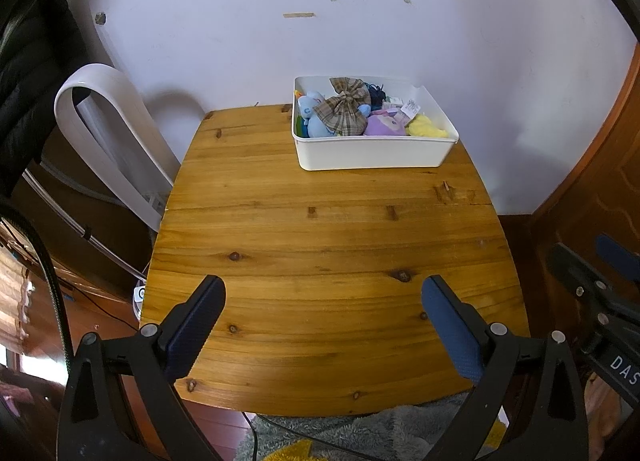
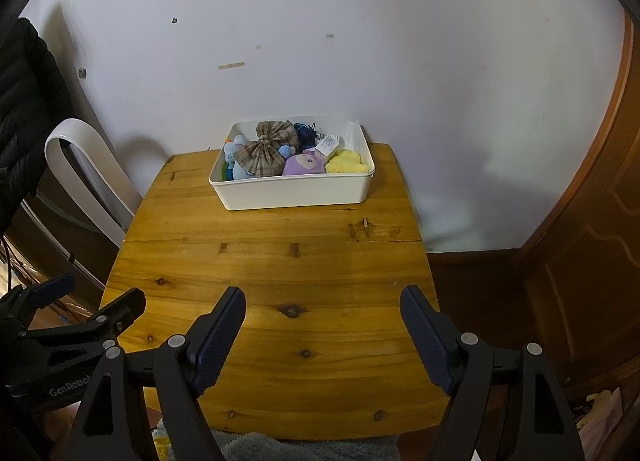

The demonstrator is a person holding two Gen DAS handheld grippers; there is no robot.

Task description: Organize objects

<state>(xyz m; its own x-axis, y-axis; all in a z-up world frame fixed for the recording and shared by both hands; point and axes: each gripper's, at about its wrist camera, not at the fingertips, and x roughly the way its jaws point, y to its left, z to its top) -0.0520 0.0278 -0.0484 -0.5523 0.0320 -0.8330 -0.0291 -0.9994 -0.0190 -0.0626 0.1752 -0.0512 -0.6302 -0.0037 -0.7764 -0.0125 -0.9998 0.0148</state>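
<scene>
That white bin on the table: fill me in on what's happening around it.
Nothing is being handled right now. The white bin sits at the far end of the wooden table by the wall, packed with soft toys, a plaid fabric bow on top. A person holds the left gripper and right gripper over the near end, both open and empty.

White rectangular bin (image 1: 372, 153) sits at the table's (image 1: 320, 261) far edge, toward the far right corner, upright, long side facing the near edge. Filled with soft items: a brown plaid fabric bow (image 1: 344, 107) on top, left of centre; light blue plush toy (image 1: 314, 117) under it at the left end; purple plush (image 1: 386, 125) in the middle; yellow plush (image 1: 426, 127) at the right end; dark blue tangle (image 1: 377, 95) toward the back wall. A white paper tag (image 1: 410, 108) lies above the purple one.
</scene>
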